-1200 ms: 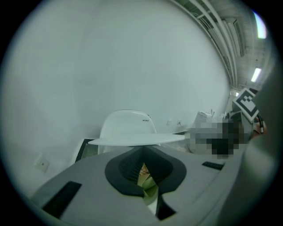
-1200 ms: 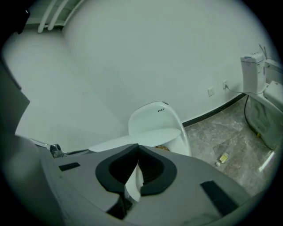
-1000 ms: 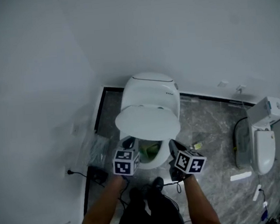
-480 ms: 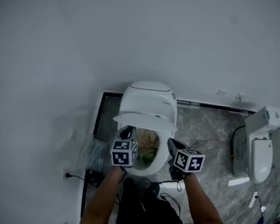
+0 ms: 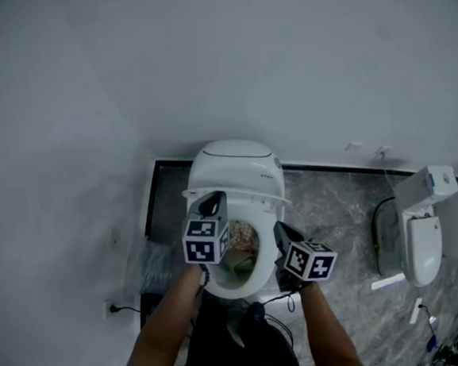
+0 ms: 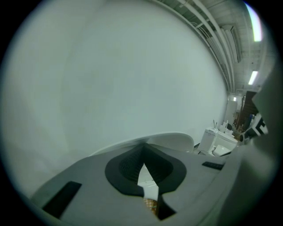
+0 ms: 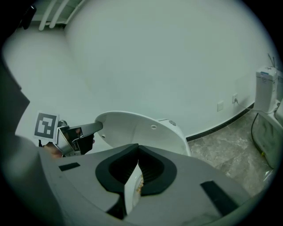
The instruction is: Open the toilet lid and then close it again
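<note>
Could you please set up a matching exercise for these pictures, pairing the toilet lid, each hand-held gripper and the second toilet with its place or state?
Things:
1. toilet lid
2. left hand-held gripper
3. right hand-held gripper
4. second toilet

Places or states:
A. stands far off to the right
B. raised above the bowl
C. shut, by the bowl's right rim, clear of the lid
D. shut, tip at the lid's left edge

Pairs: 1-B, 2-D, 3-C, 4-A.
</note>
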`<state>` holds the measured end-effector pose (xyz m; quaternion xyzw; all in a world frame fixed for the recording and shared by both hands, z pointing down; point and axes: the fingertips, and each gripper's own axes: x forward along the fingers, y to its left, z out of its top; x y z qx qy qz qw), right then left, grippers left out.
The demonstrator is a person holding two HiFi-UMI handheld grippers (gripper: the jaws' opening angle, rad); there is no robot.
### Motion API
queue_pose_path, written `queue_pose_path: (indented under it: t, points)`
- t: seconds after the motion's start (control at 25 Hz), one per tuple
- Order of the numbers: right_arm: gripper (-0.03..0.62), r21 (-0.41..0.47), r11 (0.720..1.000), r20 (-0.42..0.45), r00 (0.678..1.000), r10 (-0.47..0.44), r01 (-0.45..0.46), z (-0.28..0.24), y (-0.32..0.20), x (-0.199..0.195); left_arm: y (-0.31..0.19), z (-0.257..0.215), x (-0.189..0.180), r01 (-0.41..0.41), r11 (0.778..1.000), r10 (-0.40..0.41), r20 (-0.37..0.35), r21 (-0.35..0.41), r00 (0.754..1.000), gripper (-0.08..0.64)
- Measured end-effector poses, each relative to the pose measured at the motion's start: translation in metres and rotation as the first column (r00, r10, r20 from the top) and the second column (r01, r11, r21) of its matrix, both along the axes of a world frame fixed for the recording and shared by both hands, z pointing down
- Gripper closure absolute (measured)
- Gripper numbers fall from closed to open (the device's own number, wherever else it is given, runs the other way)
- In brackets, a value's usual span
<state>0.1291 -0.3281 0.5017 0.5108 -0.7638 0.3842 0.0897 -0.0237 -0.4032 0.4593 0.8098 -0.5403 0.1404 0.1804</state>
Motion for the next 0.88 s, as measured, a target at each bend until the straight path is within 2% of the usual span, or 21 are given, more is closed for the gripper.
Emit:
queue_pose_path:
  t: [0.4, 0.88]
  points:
    - [0.581, 0.001, 0.990, -0.012, 0.990, 0.144, -0.144, -0.006, -0.011, -0.011, -0.054, -0.008, 0.010, -0.122, 0.992, 0.122, -0.006, 0.025, 0.993, 0.551]
    - [0.581, -0.018, 0.958, -0.042, 0.958, 0.285, -0.286, -0.005, -0.003, 0.003, -0.109, -0.005, 0.011, -0.185, 0.982, 0.184, 0.008, 0.031, 0.983, 0.551]
